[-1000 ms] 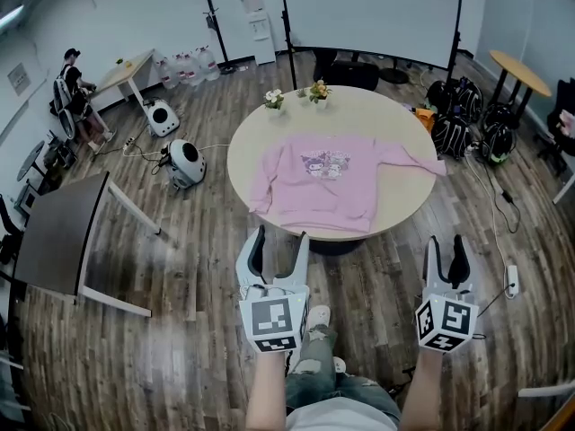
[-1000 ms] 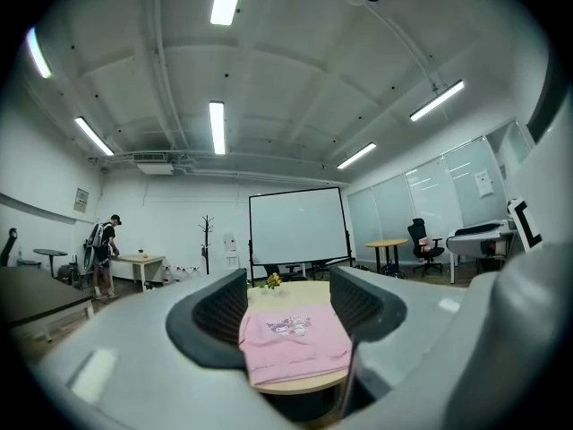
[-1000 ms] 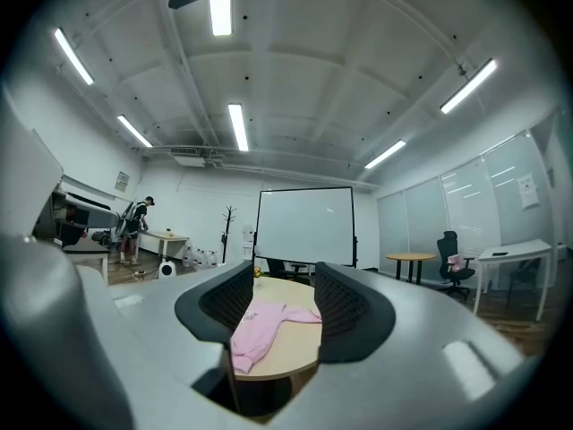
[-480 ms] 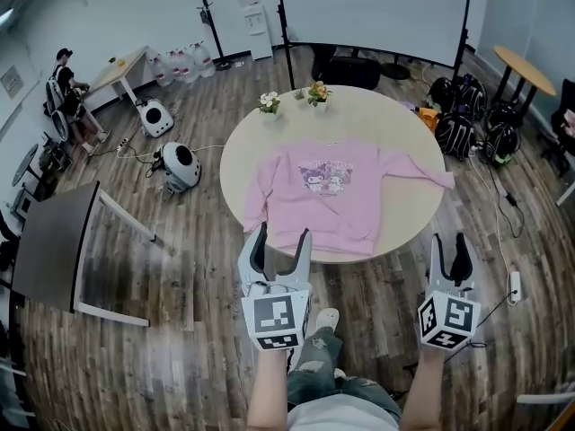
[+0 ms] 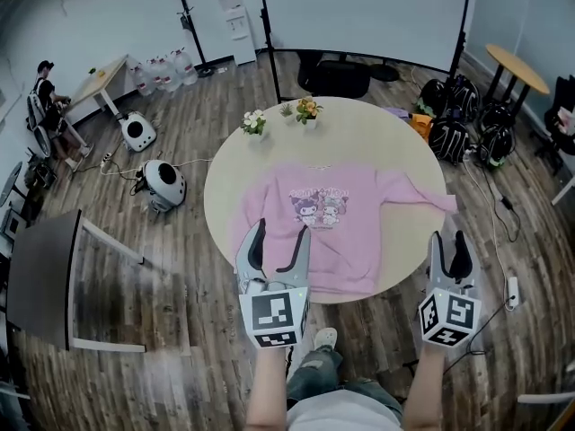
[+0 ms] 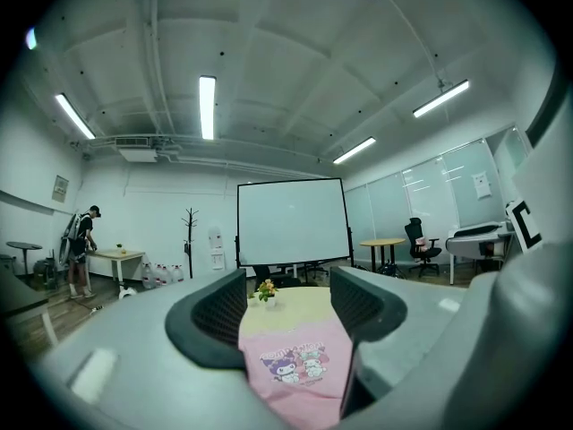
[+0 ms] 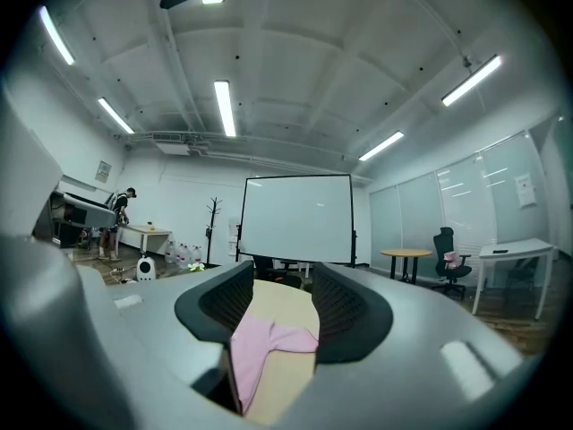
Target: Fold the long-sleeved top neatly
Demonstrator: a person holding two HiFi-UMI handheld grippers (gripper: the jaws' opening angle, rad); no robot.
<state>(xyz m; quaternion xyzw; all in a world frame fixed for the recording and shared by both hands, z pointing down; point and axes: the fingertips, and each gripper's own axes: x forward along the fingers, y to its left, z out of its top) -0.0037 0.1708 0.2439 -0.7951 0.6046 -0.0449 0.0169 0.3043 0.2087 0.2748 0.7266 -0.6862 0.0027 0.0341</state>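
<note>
A pink long-sleeved top with a cartoon print lies flat, front up, on the round beige table. Its right sleeve reaches out to the table's right edge. My left gripper stands open over the top's near left hem, with nothing between its fingers. My right gripper is open beyond the table's near right edge, below the sleeve's cuff. In the left gripper view the top shows between the open jaws of the left gripper. The right gripper view frames the sleeve between the spread jaws of the right gripper.
Two small flower pots stand at the table's far edge. Black backpacks lie on the floor to the right. A round white device and a dark table are at the left. A person stands far left.
The table and top have come nearer. Both grippers now reach the table's near edge, the left one over the hem. Both have stayed open.
</note>
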